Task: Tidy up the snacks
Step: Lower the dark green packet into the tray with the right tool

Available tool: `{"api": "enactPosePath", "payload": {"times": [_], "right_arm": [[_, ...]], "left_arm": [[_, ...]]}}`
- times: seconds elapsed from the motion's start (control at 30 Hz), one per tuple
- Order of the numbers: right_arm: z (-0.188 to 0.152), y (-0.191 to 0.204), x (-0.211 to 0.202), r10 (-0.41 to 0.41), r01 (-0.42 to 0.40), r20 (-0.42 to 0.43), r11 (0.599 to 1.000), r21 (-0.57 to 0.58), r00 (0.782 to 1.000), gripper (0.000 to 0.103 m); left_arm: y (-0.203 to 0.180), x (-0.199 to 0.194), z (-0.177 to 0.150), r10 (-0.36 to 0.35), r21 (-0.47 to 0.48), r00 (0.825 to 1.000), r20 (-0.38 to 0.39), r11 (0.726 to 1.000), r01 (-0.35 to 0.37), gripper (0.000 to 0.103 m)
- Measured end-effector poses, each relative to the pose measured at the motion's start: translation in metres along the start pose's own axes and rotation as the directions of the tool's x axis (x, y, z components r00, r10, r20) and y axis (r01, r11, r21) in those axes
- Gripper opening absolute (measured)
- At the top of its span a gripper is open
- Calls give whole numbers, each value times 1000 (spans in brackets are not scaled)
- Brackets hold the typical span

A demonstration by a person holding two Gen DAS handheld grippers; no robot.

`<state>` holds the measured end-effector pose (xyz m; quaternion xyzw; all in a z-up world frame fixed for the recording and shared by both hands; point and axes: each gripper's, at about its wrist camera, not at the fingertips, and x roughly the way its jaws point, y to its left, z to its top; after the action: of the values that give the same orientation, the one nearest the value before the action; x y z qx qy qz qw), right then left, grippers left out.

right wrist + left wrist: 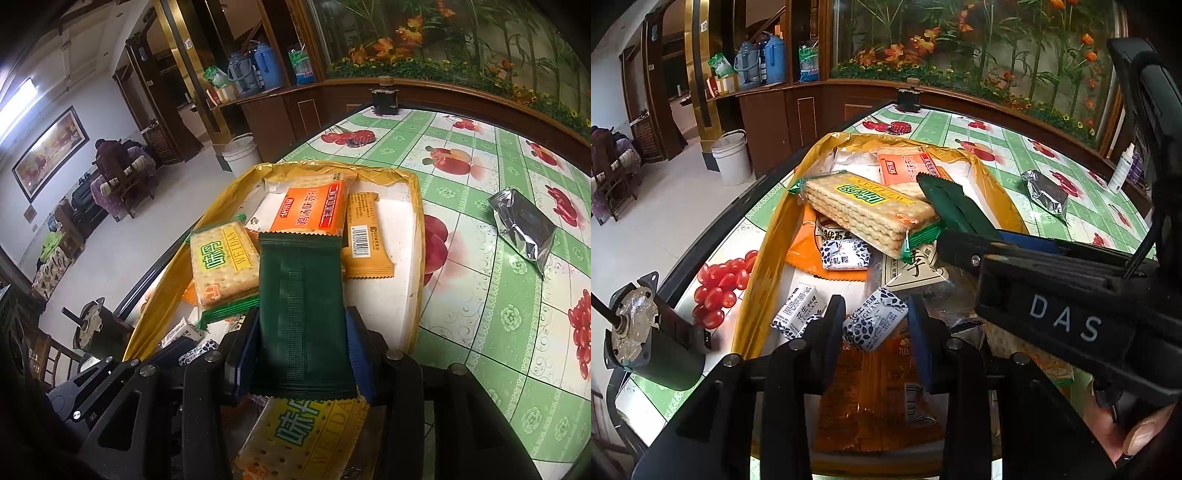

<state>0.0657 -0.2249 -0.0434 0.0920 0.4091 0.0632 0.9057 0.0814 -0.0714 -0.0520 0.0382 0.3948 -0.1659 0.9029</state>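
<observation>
The right tongs (301,354) clamp a dark green foil snack packet (301,299), holding it over the gold-rimmed white tray (413,280) on the counter (480,325). The left tongs (877,325) grip a small white-and-navy patterned candy packet (873,323) low over the same tray. In the tray lie a clear green-ended pack of crackers (864,210), an orange biscuit packet (312,212), a tan barcoded packet (364,240) and more white-and-navy candies (844,254). A silver foil pouch (522,225) sits apart on the counter.
</observation>
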Motion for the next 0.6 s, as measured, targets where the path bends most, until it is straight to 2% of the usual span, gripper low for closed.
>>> {"api": "enactPosePath", "payload": {"times": [0.43, 0.5, 0.6], "right_arm": [[-1, 9, -5, 4, -3, 17, 999, -34, 1000, 48], [-1, 12, -8, 0, 1, 24, 999, -47, 1000, 49], [-1, 13, -13, -5, 7, 36, 999, -50, 999, 50]], "left_arm": [[2, -3, -1, 9, -6, 1000, 6, 1000, -9, 34], [2, -5, -1, 11, -8, 1000, 10, 1000, -11, 44], [1, -9, -2, 12, -6, 1000, 16, 1000, -12, 48]]}}
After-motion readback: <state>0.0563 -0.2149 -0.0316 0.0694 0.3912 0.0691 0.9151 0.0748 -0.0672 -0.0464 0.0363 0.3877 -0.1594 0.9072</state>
